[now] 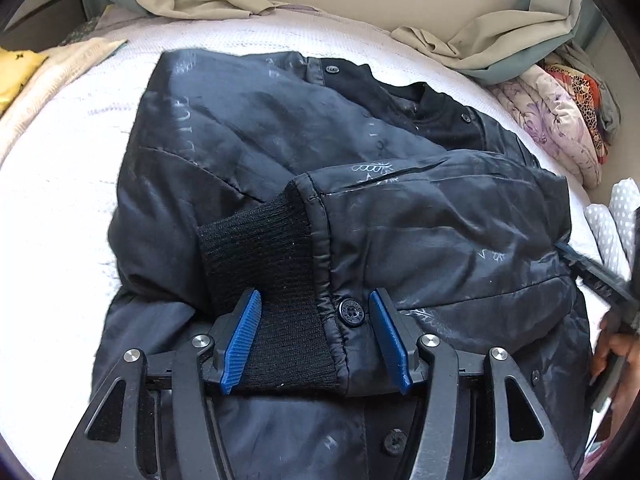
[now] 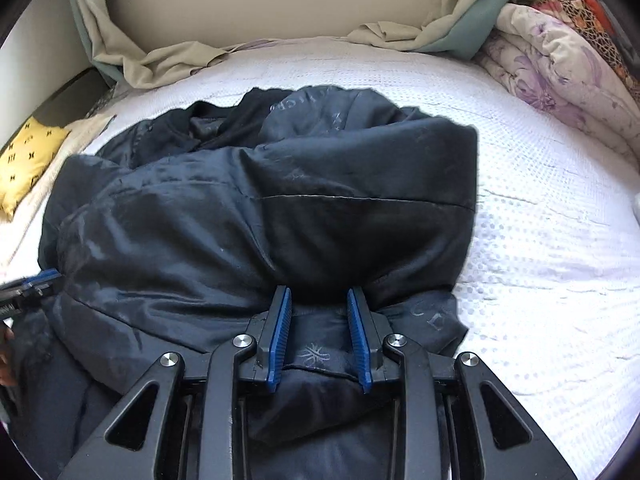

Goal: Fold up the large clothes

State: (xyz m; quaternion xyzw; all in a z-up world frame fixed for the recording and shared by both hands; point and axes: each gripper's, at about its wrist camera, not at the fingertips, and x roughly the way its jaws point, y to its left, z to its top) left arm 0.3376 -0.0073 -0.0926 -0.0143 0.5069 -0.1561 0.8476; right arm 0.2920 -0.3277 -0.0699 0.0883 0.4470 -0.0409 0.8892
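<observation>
Black jacket [image 1: 256, 128] on bed [image 1: 52, 200] | left gripper [image 1: 316, 336] jaws released astride knit cuff [image 1: 264, 248] | right gripper [image 2: 318, 340] jaws clenched on hem fold at 6 o'clock | risk: slick fabric slips, sleeve unfolds

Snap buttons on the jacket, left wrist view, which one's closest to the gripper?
The round snap button beside the black knit cuff, between the left gripper fingers. The other snaps sit far up by the collar or below the fingers.

Black left claw [image 1: 314, 340]; ribbed blue pads [image 1: 240, 340]; silver screws; right claw [image 2: 320, 334] alike.
</observation>
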